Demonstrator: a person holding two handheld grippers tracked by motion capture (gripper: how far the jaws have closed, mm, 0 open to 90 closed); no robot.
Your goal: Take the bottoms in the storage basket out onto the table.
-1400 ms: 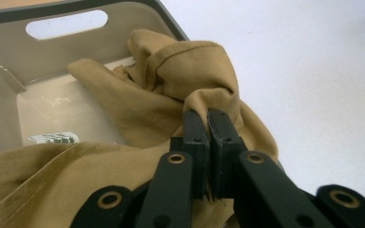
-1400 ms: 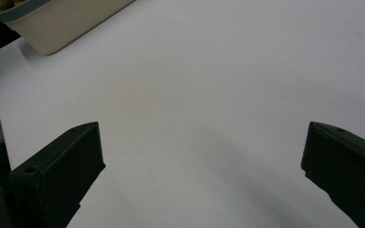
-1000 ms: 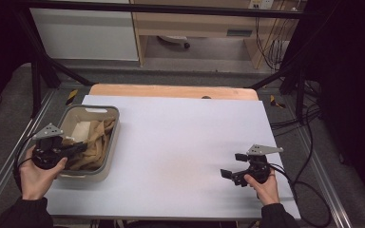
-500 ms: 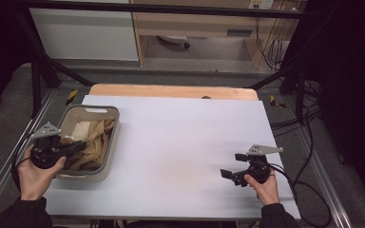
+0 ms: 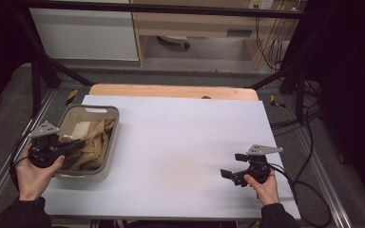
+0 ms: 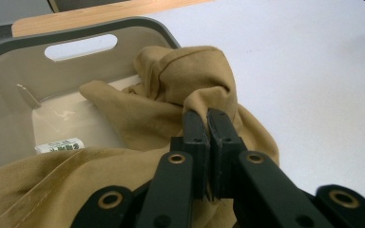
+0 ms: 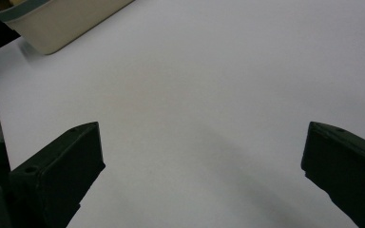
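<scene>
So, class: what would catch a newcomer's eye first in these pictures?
The tan cloth heaped in the grey bin at the table's left, spilling over its rim. The left gripper has its jaws shut on a fold of it, while the right gripper rests open on the bare white tabletop.

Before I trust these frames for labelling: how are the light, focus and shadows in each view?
High view: dim, soft, dark surroundings, white table sheet evenly lit. Left gripper view: sharp on the tan cloth in the grey plastic bin; near black jaws slightly soft. Right gripper view: blurred jaws, faint shadow on the sheet.
</scene>
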